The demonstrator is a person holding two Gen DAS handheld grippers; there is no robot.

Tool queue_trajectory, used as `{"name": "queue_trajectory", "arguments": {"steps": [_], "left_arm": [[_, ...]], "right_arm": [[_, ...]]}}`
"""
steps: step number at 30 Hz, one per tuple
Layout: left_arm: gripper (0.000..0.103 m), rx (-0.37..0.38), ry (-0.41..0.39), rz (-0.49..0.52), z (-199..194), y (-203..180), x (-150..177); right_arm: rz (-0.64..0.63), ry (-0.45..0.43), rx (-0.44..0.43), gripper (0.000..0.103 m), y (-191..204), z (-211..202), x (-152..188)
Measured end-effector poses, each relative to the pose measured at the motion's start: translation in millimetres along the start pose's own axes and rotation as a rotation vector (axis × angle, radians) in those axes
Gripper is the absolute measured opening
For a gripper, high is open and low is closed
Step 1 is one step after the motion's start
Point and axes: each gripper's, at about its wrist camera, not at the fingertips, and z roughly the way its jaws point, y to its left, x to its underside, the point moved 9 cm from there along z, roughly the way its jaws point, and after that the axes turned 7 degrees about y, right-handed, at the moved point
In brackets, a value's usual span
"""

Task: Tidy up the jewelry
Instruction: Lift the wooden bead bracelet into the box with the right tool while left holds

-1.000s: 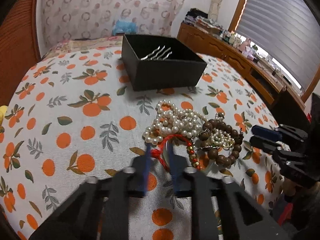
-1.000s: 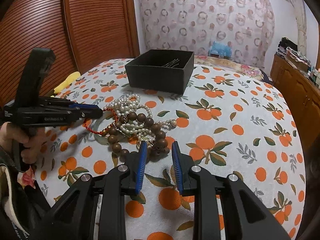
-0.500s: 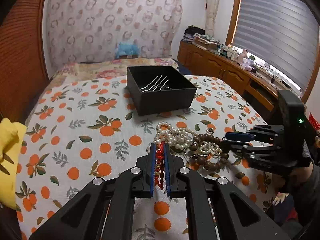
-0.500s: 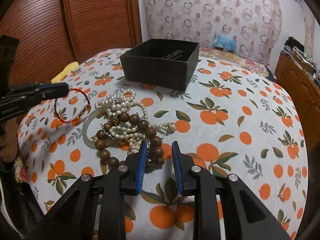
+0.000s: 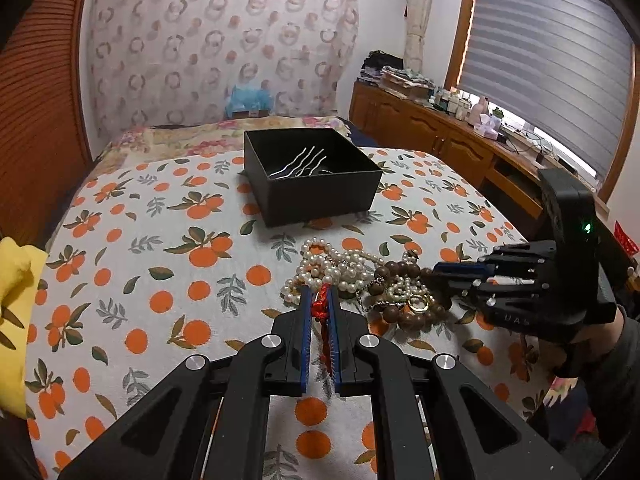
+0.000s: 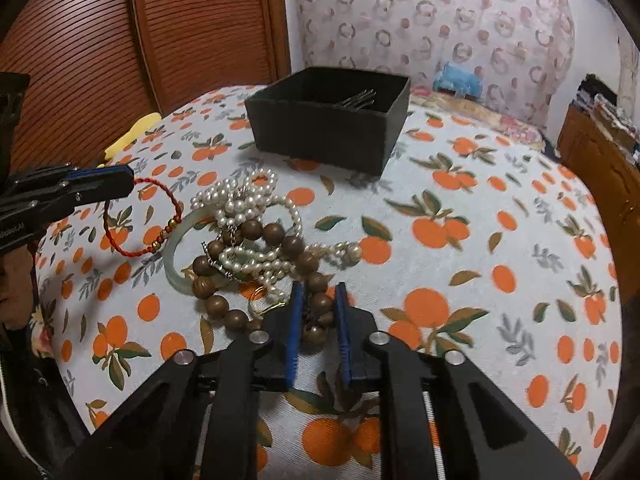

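My left gripper (image 5: 319, 294) is shut on a red cord bracelet (image 5: 320, 308) with gold beads and holds it lifted left of the jewelry pile; the bracelet hangs as a loop in the right wrist view (image 6: 140, 220). The pile holds pearl strands (image 6: 244, 204), a brown wooden bead bracelet (image 6: 280, 240), a pale jade bangle (image 6: 174, 248) and a gold ring (image 5: 418, 302). My right gripper (image 6: 318, 292) is open, its fingers on either side of the wooden beads at the pile's near edge. A black open box (image 5: 312, 176) with silver hairpins (image 5: 300, 164) stands beyond the pile.
The table wears an orange-print cloth (image 5: 160, 240). A yellow cloth (image 5: 12, 280) lies at its left edge. A wooden cabinet (image 5: 440, 140) with clutter runs along the right under a window blind. A brown slatted door (image 6: 120, 40) stands on the left.
My left gripper closed on the red bracelet and lifted it out of the pile, backing away. My right gripper moved forward so its open fingers straddle the wooden beads.
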Motion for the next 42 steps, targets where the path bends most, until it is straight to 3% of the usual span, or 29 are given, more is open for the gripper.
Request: {"name": "queue_trajectory", "arguments": {"steps": [11,29,36,42], "left_arm": [[0.007,0.002,-0.02,-0.001,-6,0,-4],[0.007,0.004,-0.044,-0.007,-19,4,-7],[0.007,0.006,-0.048,-0.003,-21,2,-9],[0.007,-0.001,-0.066,0.022,-23,-2,-24]], "right_arm": [[-0.037,-0.144,0.053,0.016,-1,-58,-38],[-0.137,-0.237,0.032,0.016,40,-109,-85],[-0.142,-0.275,0.033,0.016,43,-128,-99],[-0.134,-0.261,0.045,0.016,36,-122,-99]]}}
